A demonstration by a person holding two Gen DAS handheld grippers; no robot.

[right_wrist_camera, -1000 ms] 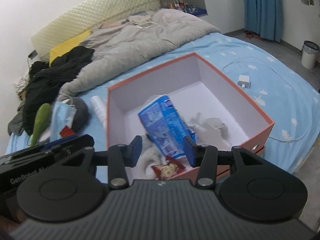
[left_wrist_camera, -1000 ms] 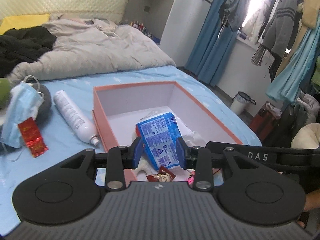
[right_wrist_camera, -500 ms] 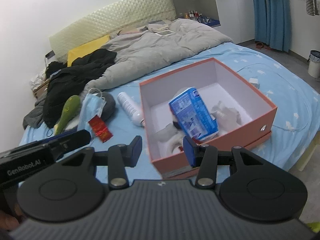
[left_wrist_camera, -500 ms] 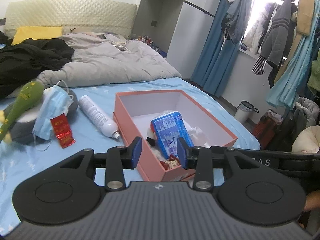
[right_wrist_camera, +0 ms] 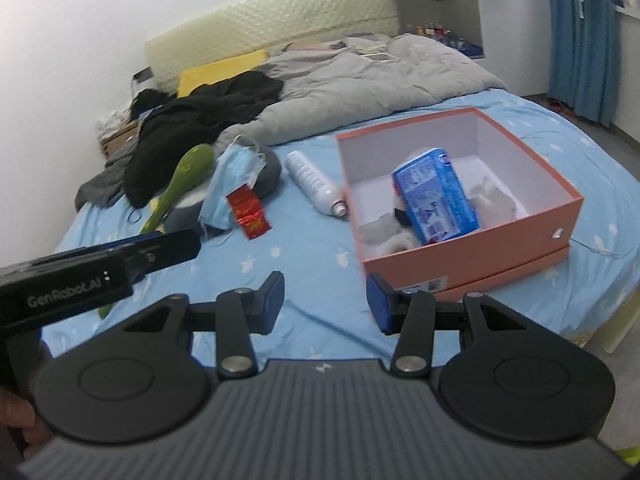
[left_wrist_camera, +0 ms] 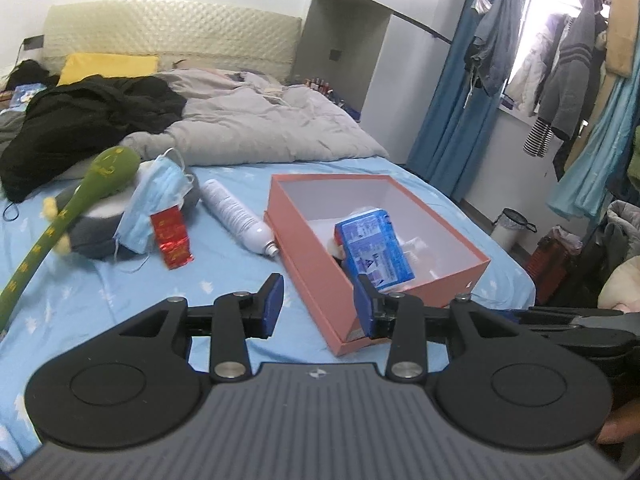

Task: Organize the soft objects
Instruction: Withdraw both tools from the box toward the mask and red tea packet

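Observation:
An open orange box [left_wrist_camera: 308, 256] [right_wrist_camera: 464, 248] sits on the blue bed sheet. A blue tissue pack [left_wrist_camera: 372, 250] [right_wrist_camera: 436, 196] leans inside it over white soft items. To the box's left lie a white bottle [left_wrist_camera: 236, 212] [right_wrist_camera: 314, 182], a blue face mask [left_wrist_camera: 154, 204] [right_wrist_camera: 230, 184], a red packet [left_wrist_camera: 172, 236] [right_wrist_camera: 248, 210], a grey plush [left_wrist_camera: 92, 232] and a green plush stick [left_wrist_camera: 60, 216] [right_wrist_camera: 176, 184]. My left gripper [left_wrist_camera: 318, 306] is open and empty, near the box's front corner. My right gripper [right_wrist_camera: 326, 302] is open and empty, in front of the box.
A grey duvet [left_wrist_camera: 260, 128] and black clothes [left_wrist_camera: 80, 120] cover the bed's far half. Hanging clothes [left_wrist_camera: 568, 72], a blue curtain and a bin [left_wrist_camera: 512, 228] stand to the right of the bed. The left gripper's body [right_wrist_camera: 92, 276] shows in the right wrist view.
Both grippers have drawn back and up from the box. The left gripper let go of the blue tissue pack, which stays leaning in the box.

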